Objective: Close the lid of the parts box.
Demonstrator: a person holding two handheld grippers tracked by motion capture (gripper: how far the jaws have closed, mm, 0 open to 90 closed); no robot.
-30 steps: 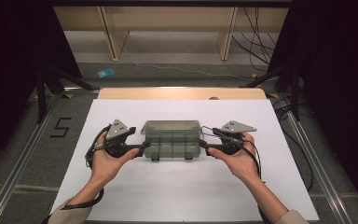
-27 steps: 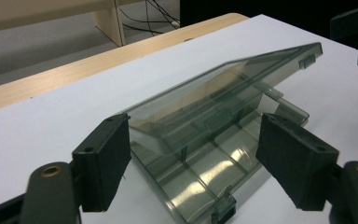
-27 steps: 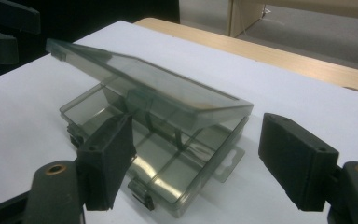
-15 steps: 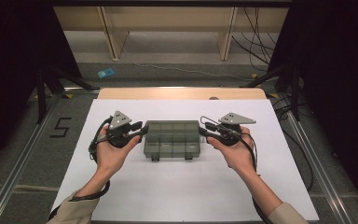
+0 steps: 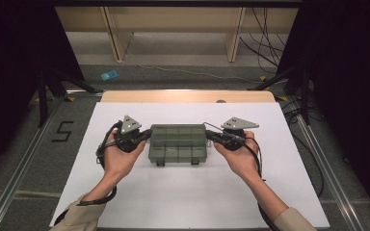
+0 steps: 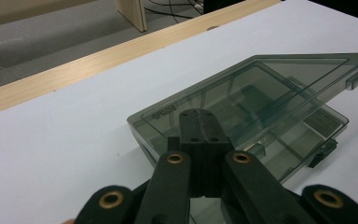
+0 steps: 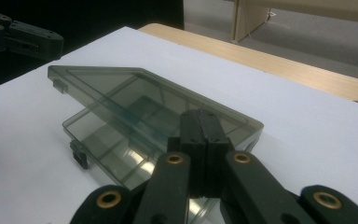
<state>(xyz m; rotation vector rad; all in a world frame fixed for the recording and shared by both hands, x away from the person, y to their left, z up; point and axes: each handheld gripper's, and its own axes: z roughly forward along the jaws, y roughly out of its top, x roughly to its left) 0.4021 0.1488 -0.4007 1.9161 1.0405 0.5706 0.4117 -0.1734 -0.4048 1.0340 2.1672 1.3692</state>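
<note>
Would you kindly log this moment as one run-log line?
left gripper: shut, just closed, at box end | right gripper: same | compartment box: lid ajar | table

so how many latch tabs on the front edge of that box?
2. On the smoky compartment box, left latch and right latch sit on the edge nearest the person; others may be hidden.

On my feed both grippers are matte black. The left gripper (image 5: 147, 133) and right gripper (image 5: 208, 134) each carry a grey three-cornered plate with tiny dark screw dots. Up close I see brass-ringed pivots on the arms. Black cables loop off each one. Sleeves (image 5: 79, 215) are beige.
</note>
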